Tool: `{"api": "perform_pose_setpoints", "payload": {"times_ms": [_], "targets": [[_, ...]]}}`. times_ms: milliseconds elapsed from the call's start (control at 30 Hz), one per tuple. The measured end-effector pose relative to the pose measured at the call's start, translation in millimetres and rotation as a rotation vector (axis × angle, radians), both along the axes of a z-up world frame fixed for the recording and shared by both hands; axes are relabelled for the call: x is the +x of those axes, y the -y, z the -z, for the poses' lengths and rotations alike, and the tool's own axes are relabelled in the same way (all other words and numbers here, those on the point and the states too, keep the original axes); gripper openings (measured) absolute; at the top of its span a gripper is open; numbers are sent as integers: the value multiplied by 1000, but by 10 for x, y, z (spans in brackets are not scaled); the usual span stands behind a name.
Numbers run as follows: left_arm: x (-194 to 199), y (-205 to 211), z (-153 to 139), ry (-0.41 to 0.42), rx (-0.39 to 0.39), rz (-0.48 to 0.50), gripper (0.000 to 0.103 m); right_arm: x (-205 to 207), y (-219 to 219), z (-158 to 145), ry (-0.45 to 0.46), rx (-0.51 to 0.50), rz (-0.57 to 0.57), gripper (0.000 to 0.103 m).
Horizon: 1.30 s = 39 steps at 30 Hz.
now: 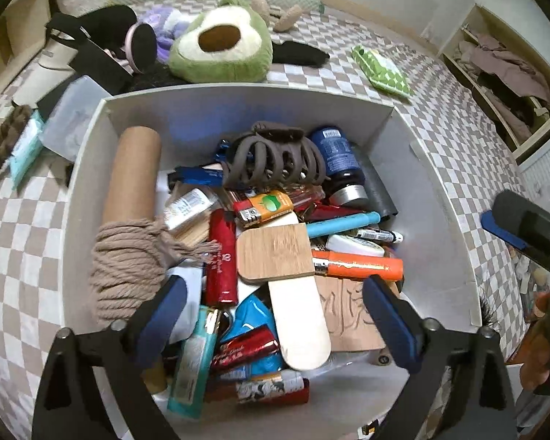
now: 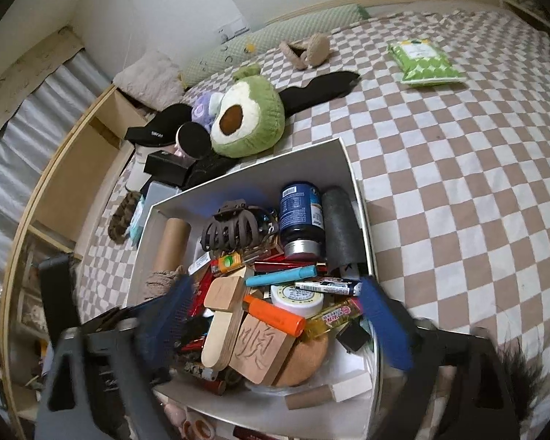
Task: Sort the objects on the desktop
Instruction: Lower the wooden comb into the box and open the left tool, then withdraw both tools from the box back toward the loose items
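Left gripper [image 1: 275,311], jaws spread wide with nothing pinched, hangs over the near half of the white box [image 1: 238,99], framing a wooden paddle brush [image 1: 286,278]; right gripper [image 2: 275,315], likewise spread and empty, hangs above the same box [image 2: 260,168] from its other side. The box lies on a checkered bedspread [image 2: 458,183], crammed with clutter: brown claw hair clip [image 1: 275,157], cardboard tube wound with cord [image 1: 132,198], blue bottle [image 2: 300,216], orange marker [image 1: 359,266], red lighter [image 1: 222,256]. Behind it rests an avocado plush [image 1: 220,40]; a green tissue pack [image 2: 423,60] lies well apart.
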State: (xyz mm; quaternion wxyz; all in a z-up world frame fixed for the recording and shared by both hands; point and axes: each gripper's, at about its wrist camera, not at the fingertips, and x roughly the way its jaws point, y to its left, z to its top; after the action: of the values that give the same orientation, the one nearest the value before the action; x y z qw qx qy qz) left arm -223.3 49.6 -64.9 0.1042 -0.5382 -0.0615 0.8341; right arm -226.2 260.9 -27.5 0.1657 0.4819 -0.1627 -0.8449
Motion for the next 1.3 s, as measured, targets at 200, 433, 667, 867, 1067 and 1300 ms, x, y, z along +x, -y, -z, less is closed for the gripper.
{"api": "perform_pose_setpoints", "payload": {"times_ms": [200, 433, 667, 867, 1067, 1300], "targets": [[116, 106, -167, -45, 0, -34, 103, 152, 55, -90, -45, 76, 21, 103], [224, 241, -329, -91, -6, -75, 103, 323, 150, -126, -82, 190, -1, 103], [366, 344, -476, -125, -24, -103, 103, 504, 264, -228, -103, 219, -26, 103], [547, 461, -616, -147, -17, -114, 103, 671, 314, -343, -123, 241, -22, 103], [769, 568, -730, -172, -13, -116, 103, 852, 299, -412, -141, 247, -8, 103], [1015, 692, -780, -183, 29, -129, 103, 1068, 269, -389, -140, 255, 11, 103]]}}
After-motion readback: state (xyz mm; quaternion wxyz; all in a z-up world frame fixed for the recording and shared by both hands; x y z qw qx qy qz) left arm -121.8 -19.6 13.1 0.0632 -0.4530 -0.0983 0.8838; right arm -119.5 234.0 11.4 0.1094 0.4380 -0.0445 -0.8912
